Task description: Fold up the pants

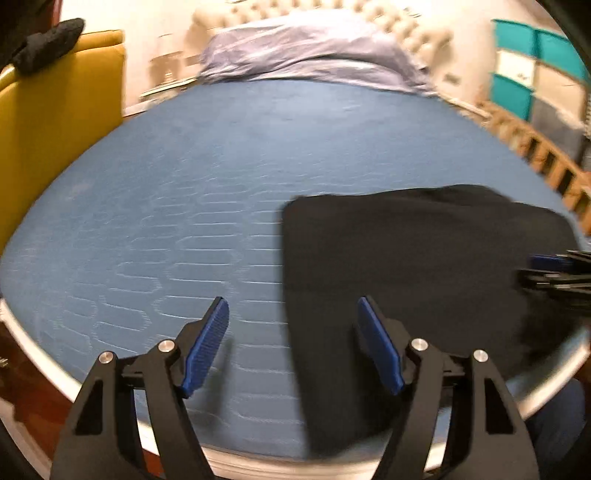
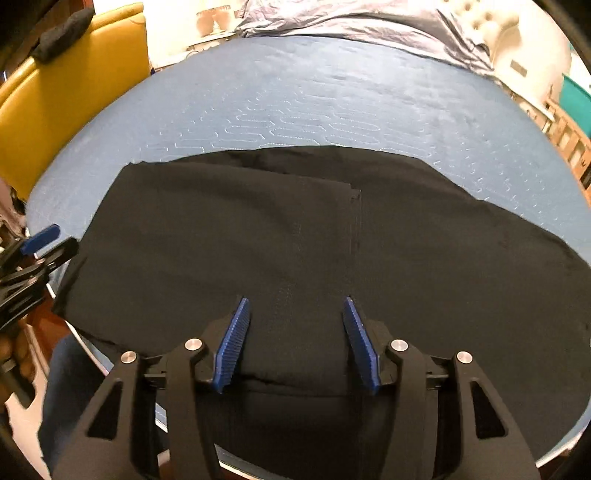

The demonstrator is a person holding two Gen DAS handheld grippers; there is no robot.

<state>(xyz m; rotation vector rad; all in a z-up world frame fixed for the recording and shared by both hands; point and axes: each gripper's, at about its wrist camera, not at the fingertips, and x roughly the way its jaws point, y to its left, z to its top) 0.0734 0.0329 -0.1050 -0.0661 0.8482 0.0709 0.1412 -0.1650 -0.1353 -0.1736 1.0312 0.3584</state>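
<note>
The black pants lie folded flat on the blue mattress, near its front edge, with part hanging over that edge. In the left wrist view the pants fill the right half. My left gripper is open, hovering above the mattress at the pants' left edge, nothing between its fingers. My right gripper is open just above the middle of the pants, its blue pads apart over the cloth. The right gripper shows blurred at the right edge of the left wrist view; the left gripper shows at the far left.
A yellow chair with a dark cloth on its back stands left of the bed. A crumpled pale blue sheet lies by the tufted headboard. Teal and white storage cubes and a wooden frame stand on the right.
</note>
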